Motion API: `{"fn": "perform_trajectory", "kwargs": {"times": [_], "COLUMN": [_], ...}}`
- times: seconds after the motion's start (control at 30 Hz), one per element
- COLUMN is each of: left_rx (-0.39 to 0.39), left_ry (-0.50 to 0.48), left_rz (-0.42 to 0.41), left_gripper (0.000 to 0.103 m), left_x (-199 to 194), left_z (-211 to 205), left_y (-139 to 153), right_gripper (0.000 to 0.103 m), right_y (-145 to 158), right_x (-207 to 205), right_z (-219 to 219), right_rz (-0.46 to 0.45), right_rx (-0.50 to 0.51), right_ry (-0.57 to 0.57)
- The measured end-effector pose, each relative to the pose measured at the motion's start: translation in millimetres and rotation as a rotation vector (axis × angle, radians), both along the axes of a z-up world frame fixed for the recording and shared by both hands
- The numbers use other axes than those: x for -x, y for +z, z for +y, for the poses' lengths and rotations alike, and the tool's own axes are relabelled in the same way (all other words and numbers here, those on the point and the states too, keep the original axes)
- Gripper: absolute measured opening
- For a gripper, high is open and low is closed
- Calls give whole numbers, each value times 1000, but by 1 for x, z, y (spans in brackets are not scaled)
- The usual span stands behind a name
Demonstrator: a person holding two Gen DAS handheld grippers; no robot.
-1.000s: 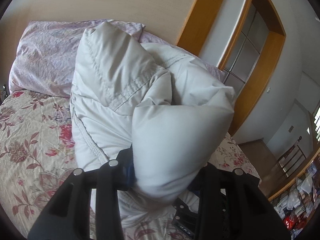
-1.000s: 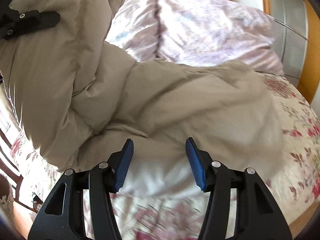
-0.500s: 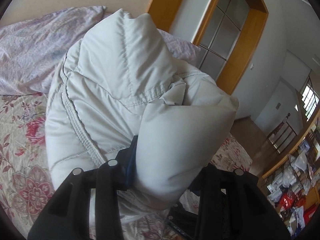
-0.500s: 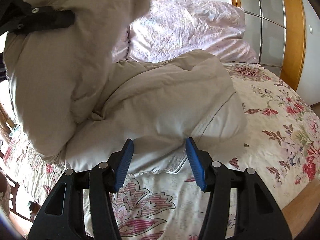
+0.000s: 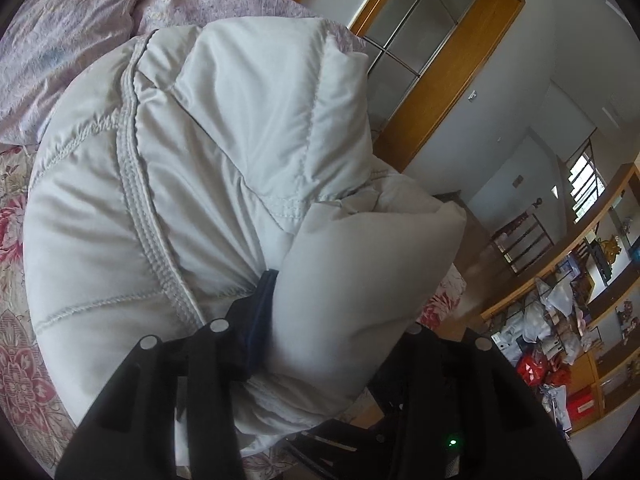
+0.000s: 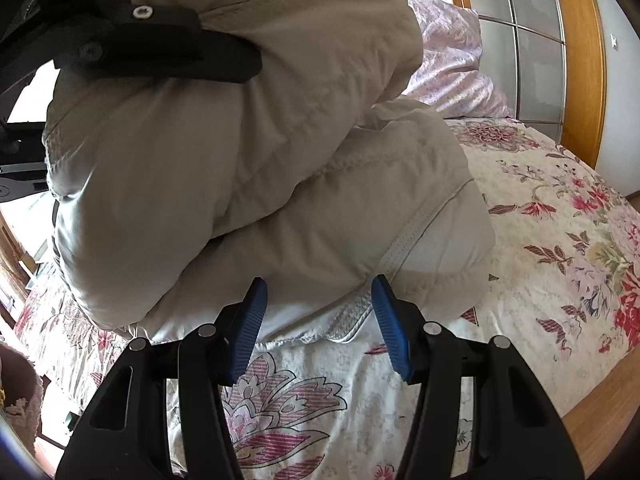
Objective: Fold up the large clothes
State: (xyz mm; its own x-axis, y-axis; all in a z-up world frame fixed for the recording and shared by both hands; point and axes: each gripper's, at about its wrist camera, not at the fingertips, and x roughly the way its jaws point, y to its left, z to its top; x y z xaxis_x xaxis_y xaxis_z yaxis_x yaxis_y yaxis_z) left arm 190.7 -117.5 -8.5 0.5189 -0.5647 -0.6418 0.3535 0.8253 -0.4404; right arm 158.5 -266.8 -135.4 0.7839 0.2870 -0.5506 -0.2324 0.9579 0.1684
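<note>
A puffy pale grey-beige jacket (image 5: 200, 160) lies bunched on the floral bedspread (image 6: 560, 220). My left gripper (image 5: 332, 312) is clamped on a thick fold of it; the blue pad (image 5: 260, 312) presses the fabric, the other finger is hidden behind the bulge, and the jaws are opening. In the right wrist view a black finger of the left gripper (image 6: 192, 56) holds that fold above the rest of the jacket (image 6: 320, 200). My right gripper (image 6: 318, 320) stands open at the jacket's near hem, its pads apart and pressing nothing.
Lilac pillows (image 5: 80, 20) lie at the head of the bed. A wooden-framed glass door (image 6: 540, 60) stands beyond. The bed's wooden edge (image 6: 600, 408) runs at the lower right. Cluttered shelves (image 5: 560, 320) fill the room's far side.
The left gripper has carried the held fold down and across, over the rest of the jacket, nearer the right gripper. The right gripper shifted a little at first, then held still.
</note>
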Motion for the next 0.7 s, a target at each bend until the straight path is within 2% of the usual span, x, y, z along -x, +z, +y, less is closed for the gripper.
{"fn": "perform_trajectory", "kwargs": {"times": [0.17,0.27,0.4,0.53,0.7], "left_rx": [69,61,97,158,260], "left_ry": [-19,-26,-29,-20,-8], "left_rz": [-6,-17,-9,-4,20], "left_gripper": [65,68,71,77,78], "left_x": [-1,4,15,19,21], "left_z": [6,4,7,23,50], "left_y": [6,9,14,24,29], "right_gripper": [57,57,57,57,57], "right_y": [-2,-3,-4,-5,-6], "right_x": [-1,-2,-3,-5,-5], "right_z": [1,1,0,1,1], "right_rz": [9,11,17,20,22], "right_rx": [0,4,5,7,15], "right_ry": [-4,-8,-9,-15,-20]}}
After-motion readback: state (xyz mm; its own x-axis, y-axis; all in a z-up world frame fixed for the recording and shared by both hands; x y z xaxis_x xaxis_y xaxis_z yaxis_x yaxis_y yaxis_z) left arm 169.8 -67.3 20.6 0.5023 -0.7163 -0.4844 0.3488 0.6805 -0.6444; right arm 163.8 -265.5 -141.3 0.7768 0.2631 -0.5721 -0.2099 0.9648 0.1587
